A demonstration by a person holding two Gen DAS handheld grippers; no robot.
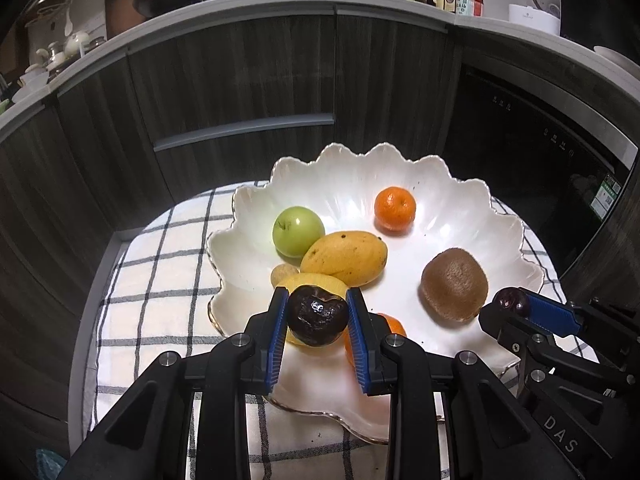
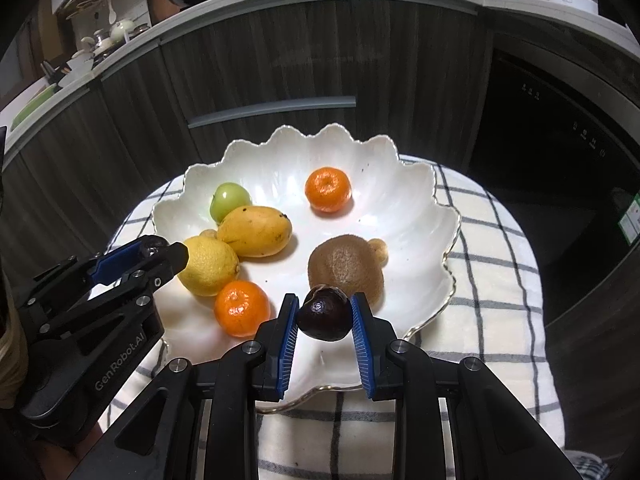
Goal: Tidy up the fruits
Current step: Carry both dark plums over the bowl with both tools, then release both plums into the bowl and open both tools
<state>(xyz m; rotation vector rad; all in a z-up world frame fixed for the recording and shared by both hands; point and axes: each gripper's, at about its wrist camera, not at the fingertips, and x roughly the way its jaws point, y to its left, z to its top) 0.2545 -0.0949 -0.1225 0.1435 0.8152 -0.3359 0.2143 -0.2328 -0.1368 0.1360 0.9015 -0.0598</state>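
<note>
Dark wrinkly fruit in both grippers: left gripper (image 1: 318, 318) and right gripper (image 2: 325, 316) are each clamped nearly closed on a small dark fruit (image 1: 316, 320) over the near rim of the white scalloped bowl (image 1: 460, 192). They look light and softish, so holding them across the middle seems right; both grippers are tilted steeply down toward the bowl

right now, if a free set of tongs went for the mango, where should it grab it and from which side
Grip the mango across its narrow middle, coming down from above. It lies flat on the white bowl, its long axis running left to right. One pad goes on the clear side facing the orange; the other side is tight against the lemon.
</note>
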